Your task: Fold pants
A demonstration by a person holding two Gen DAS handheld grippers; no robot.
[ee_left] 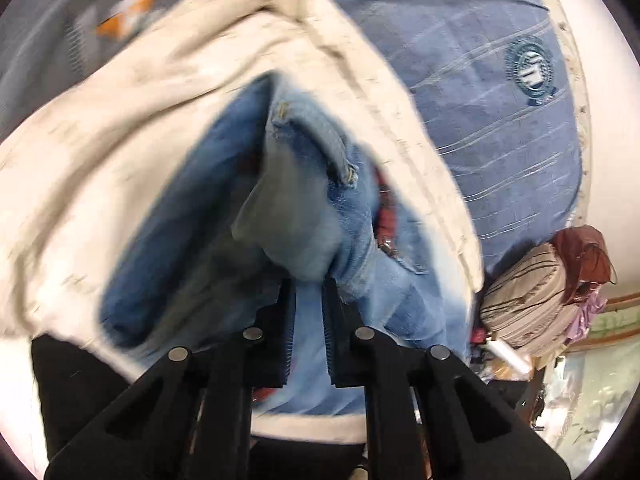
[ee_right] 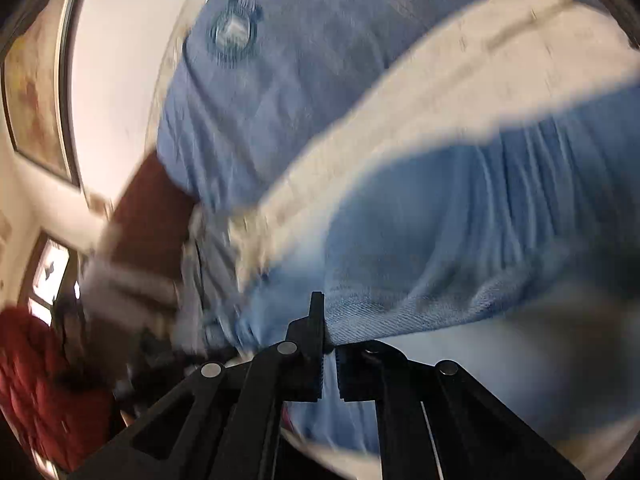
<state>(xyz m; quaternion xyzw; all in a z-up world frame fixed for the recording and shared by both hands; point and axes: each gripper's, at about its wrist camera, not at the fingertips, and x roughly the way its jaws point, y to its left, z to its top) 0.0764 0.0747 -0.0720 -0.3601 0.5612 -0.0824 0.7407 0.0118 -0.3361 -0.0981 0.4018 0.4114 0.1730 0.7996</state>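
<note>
Light blue denim pants (ee_left: 296, 200) are lifted over a cream blanket (ee_left: 120, 152). In the left wrist view the waistband with a belt loop bunches just ahead of the fingers. My left gripper (ee_left: 310, 292) is shut on the denim, which runs between the jaws. In the right wrist view the pants (ee_right: 440, 240) hang in folds across the frame. My right gripper (ee_right: 330, 320) is shut on a denim edge; the right finger's tip is hidden under cloth. Both views are motion-blurred.
A blue striped bedsheet (ee_left: 500, 120) with a round emblem (ee_left: 530, 68) lies under the blanket. A grey cloth with an orange star (ee_left: 132, 4) is far left. A striped bundle (ee_left: 524, 300) sits at the bed's right edge. Red fabric (ee_right: 36, 380) and a framed picture (ee_right: 36, 92) are at left.
</note>
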